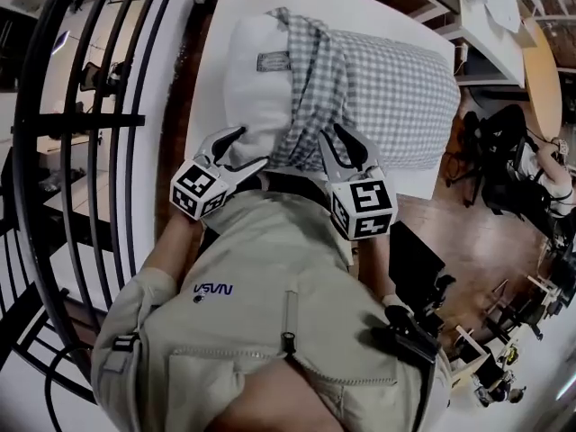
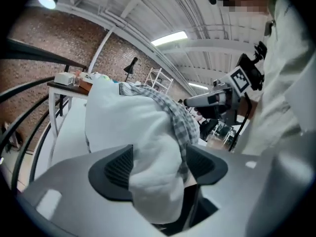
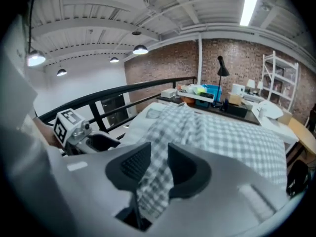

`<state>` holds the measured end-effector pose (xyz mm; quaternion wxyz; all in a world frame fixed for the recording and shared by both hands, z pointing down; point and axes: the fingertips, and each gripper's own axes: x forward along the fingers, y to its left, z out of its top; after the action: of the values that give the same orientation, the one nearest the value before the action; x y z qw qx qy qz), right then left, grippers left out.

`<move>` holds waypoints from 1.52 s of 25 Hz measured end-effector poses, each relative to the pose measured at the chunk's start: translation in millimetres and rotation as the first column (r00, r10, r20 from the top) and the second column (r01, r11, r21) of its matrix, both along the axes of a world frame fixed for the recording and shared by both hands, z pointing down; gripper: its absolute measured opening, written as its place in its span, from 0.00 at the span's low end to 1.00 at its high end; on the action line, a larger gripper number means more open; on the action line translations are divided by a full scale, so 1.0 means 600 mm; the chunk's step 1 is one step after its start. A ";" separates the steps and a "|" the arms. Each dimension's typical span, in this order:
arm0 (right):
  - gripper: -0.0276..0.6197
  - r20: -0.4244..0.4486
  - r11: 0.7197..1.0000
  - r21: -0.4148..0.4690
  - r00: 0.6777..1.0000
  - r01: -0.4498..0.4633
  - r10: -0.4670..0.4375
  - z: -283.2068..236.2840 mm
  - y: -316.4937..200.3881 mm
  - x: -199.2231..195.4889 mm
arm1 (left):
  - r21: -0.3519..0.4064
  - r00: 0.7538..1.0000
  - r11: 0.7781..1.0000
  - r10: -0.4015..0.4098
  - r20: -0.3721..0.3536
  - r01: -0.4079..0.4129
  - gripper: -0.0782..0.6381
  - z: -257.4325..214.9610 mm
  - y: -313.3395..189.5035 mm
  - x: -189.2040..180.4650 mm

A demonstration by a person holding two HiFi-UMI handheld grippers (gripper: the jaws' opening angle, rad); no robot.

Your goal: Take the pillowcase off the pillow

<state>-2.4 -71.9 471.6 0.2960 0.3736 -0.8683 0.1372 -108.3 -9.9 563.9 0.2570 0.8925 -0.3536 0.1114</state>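
A white pillow [image 1: 252,79] lies on a white table [image 1: 216,25], its right part still inside a grey checked pillowcase [image 1: 387,88]. The case's open end is bunched in a ridge across the middle of the pillow. My left gripper [image 1: 250,147] is open, its jaws spread wide around the bare near corner of the pillow [image 2: 128,127]. My right gripper [image 1: 331,133] is shut on the near edge of the pillowcase [image 3: 237,137], and a fold of checked cloth fills the narrow gap between its pads [image 3: 154,169]. Both grippers are at the table's near edge, side by side.
A black metal railing [image 1: 99,106] curves along the left of the table. The person's beige clothing [image 1: 270,277] fills the near foreground. Desks, a chair [image 1: 490,142] and wooden floor lie to the right. Shelves and boxes [image 3: 207,93] stand beyond the table's far end.
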 end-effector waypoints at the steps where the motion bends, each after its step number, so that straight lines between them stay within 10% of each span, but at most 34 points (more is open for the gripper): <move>1: 0.21 -0.005 0.999 -0.033 1.000 0.013 -0.013 0.018 0.021 0.001 | 0.011 0.999 1.000 -0.003 0.051 0.002 0.56 0.010 -0.005 0.000; 7: 0.26 -0.120 0.955 -0.248 0.973 0.163 -0.197 0.178 0.113 -0.018 | 0.073 0.958 0.997 -0.036 0.285 0.016 0.24 0.017 -0.031 -0.004; 13: 0.06 -0.260 0.984 -0.062 0.949 0.167 -0.178 0.159 0.088 0.007 | 0.210 0.902 0.972 -0.185 0.390 0.108 0.14 -0.050 -0.041 -0.020; 18: 0.06 -0.317 0.994 0.098 0.948 0.057 -0.023 0.087 0.053 0.118 | 0.312 0.890 0.927 -0.312 0.333 0.208 0.13 -0.130 -0.077 -0.069; 25: 0.06 -0.414 0.993 0.117 0.908 -0.017 0.065 0.118 0.025 0.221 | 0.256 0.893 0.931 -0.333 0.303 0.260 0.13 -0.096 -0.081 -0.085; 32: 0.06 -0.391 0.996 -0.089 0.920 -0.022 -0.015 0.210 0.032 0.220 | 0.009 0.929 0.936 -0.351 0.113 0.352 0.15 0.016 -0.047 -0.070; 38: 0.16 -0.139 0.953 -0.213 0.959 0.214 -0.246 0.132 0.069 0.210 | 0.062 0.964 0.964 -0.252 -0.083 0.257 0.43 -0.085 -0.043 -0.073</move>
<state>123.6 -30.2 550.7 0.4157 0.2486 -0.8610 0.1551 -152.3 -35.6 513.0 0.2497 0.8519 -0.4592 0.0311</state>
